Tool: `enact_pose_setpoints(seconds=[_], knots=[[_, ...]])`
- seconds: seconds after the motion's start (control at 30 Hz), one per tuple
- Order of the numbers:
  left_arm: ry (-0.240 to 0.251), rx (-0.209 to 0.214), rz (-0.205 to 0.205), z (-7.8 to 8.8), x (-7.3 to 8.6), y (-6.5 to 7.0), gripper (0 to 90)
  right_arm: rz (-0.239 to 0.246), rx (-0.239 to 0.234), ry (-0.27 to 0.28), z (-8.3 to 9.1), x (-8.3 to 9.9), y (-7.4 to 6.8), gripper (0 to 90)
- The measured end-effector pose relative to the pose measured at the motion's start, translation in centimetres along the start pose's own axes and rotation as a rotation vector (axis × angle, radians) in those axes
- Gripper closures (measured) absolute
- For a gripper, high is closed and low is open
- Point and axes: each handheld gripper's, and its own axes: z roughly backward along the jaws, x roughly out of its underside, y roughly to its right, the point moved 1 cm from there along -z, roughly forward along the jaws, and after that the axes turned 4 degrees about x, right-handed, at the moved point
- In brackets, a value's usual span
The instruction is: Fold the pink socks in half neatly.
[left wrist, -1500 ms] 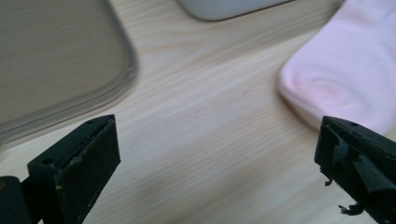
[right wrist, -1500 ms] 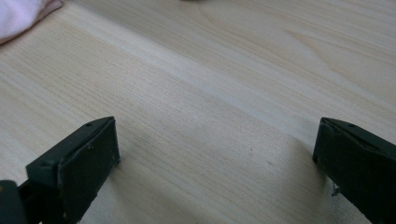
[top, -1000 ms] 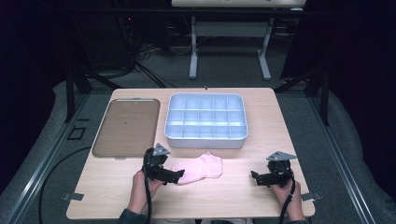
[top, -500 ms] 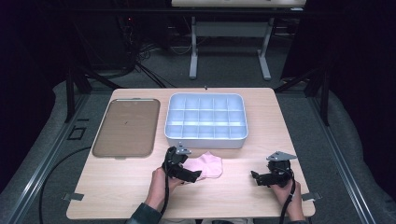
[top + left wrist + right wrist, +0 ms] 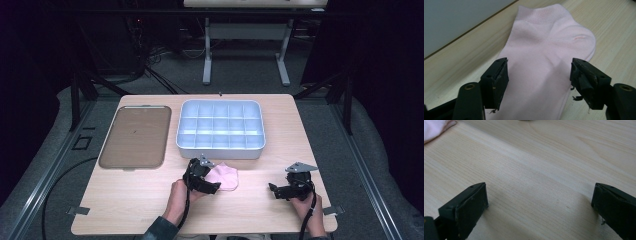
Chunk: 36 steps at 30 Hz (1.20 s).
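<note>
Sock: the pink sock lies flat on the bench, between the jaws of the left tongs, which have just been closing but don't pinch it yet.
Right tongs: gaping wide over bare wood, holding nothing.
Progress: early, I'd say; the grab is under way, lift and placing remain.
Room: the divided tray stands just beyond the left tongs; open bench lies between the two tongs.

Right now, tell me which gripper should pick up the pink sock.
Left. The left gripper already straddles the pink sock, its jaws just closing around it without pinching yet. The right gripper sits apart over bare table.
</note>
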Motion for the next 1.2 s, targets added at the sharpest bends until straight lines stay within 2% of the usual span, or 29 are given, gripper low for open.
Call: enact_pose_setpoints(seconds=[0.03,0.1,0.2,0.27,0.43,0.57,0.6,0.8,0.93,1.2], knots=[[0.0,-0.006,-0.002,-0.1,0.0,0.1,37.2,0.0,0.0,0.0,0.0,0.0,0.0,0.1],[-0.004,-0.014,-0.011,-0.4,0.1,0.2,39.1,0.0,-0.001,0.001,0.0,0.0,0.0,0.1],[-0.007,-0.063,-0.045,-0.5,0.2,0.7,44.3,-0.002,-0.004,0.002,0.0,0.0,0.0,0.1],[-0.003,-0.076,-0.061,-0.5,0.3,0.9,49.5,0.001,-0.001,0.0,0.0,0.0,0.0,0.1],[-0.005,-0.067,-0.083,-0.5,0.3,1.0,58.2,-0.002,-0.004,0.002,0.0,0.0,0.0,0.1],[0.007,-0.064,-0.09,-0.4,0.4,0.8,70.2,0.0,-0.002,0.001,0.0,0.0,0.0,0.1],[0.008,-0.065,-0.091,-0.4,0.5,0.8,75.8,-0.002,-0.002,0.002,0.0,0.0,0.0,0.0],[0.03,-0.058,-0.11,-0.3,0.8,0.6,82.3,-0.001,-0.003,0.002,0.0,0.0,0.0,0.1],[0.048,-0.036,-0.095,-0.1,0.8,0.3,83.7,0.0,0.0,0.001,0.0,0.0,0.0,0.1],[0.107,0.008,-0.084,2.0,0.9,0.3,83.7,-0.002,-0.003,0.002,0.0,0.0,0.0,0.0]])
